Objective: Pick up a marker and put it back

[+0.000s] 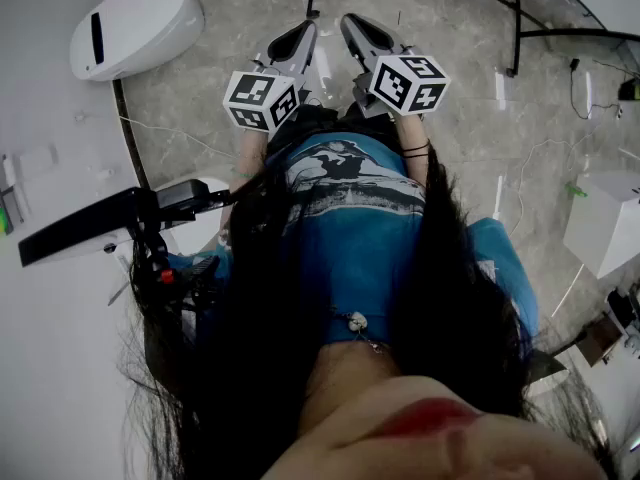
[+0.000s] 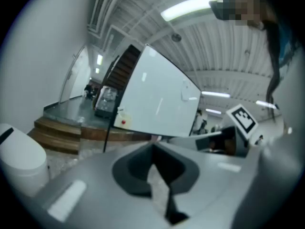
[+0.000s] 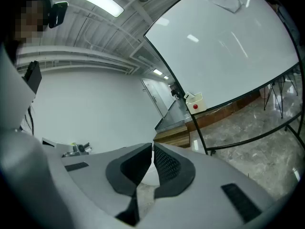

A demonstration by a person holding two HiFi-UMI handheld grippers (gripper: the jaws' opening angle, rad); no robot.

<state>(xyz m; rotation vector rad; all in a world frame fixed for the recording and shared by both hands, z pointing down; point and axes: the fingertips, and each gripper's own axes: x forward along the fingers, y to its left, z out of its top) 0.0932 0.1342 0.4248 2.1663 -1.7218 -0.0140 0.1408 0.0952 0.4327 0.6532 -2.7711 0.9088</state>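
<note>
No marker shows clearly in any view. In the head view both grippers are held out side by side over the grey stone floor, in front of the person's body. My left gripper [image 1: 297, 36] has its jaws together with nothing between them [image 2: 152, 148]. My right gripper [image 1: 360, 30] is also shut and empty [image 3: 152, 148]. A large whiteboard [image 2: 157, 99] on a black frame stands ahead of both grippers [image 3: 224, 46]. Small items [image 1: 8, 203] lie on a white surface at the head view's left edge, too small to identify.
A white rounded device [image 1: 135, 23] stands on the floor at the far left. A black bar-shaped mount [image 1: 110, 223] juts out by the person's left side. A white box [image 1: 605, 218] and loose cables lie at the right. A small box with a red button [image 3: 195, 104] hangs on the whiteboard frame.
</note>
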